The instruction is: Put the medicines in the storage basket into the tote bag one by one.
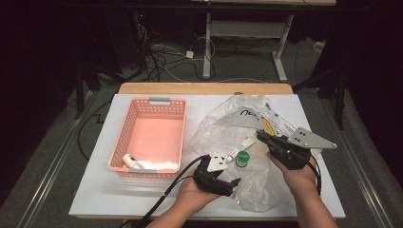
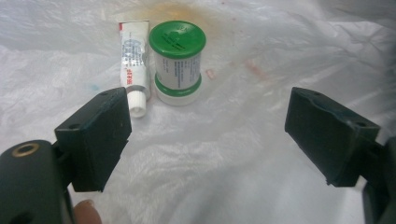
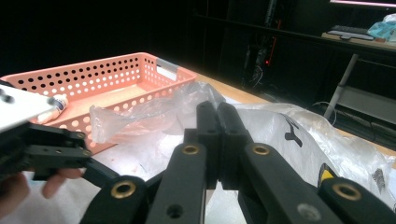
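A clear plastic bag lies spread on the white table top. On it stand a small white jar with a green lid and, touching its side, a white tube. My left gripper is open, its jaws wide apart a short way in front of the jar and tube. My right gripper is shut on a fold of the bag, which rises taut from the table.
A pink perforated basket stands left of the bag and holds a white tube-like item. Beyond the table's wooden far edge are floor cables and a desk frame.
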Tool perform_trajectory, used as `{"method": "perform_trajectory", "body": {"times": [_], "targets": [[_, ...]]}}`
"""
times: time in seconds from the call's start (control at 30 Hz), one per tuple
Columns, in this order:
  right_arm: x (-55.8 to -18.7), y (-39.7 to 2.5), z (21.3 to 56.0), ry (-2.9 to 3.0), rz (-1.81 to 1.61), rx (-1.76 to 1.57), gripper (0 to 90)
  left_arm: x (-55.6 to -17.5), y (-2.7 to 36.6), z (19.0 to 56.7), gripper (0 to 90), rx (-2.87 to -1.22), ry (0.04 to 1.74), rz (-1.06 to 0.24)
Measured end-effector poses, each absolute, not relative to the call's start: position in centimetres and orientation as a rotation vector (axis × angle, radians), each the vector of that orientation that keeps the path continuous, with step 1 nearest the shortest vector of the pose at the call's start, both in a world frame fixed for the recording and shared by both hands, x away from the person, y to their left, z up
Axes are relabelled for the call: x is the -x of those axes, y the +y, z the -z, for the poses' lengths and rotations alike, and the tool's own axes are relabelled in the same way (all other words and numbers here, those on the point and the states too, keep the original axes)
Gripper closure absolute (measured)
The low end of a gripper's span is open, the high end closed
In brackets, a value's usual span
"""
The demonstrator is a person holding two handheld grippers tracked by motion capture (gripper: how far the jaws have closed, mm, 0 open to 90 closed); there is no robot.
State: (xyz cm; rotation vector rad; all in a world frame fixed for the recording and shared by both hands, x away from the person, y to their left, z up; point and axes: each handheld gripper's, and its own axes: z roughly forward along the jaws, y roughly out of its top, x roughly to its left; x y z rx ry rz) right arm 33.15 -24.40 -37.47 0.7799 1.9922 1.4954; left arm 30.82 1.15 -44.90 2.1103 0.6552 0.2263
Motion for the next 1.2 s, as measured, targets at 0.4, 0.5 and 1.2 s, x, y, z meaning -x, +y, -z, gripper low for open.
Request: {"method": "perform_trajectory", "body": {"times": [0.4,0.5,1.2], "targets": [[-33.2,-24.4,37.6,1.993,-1.487,-0.776,90.0,-28.7,3.3,43.3,0.0,-2.069,0.662,-0.251],[-33.2,-24.4,37.5,1.993,-1.486,-0.781,90.0,-28.4,4.1,42.8,0.0,-2.051,0.67,-0.254],[-33.1,-24.6,37.4,1.989,-1.49,-0.777,90.0,-28.8,12.1,41.1,1.4,-1.983,0.805,-0.373]]}}
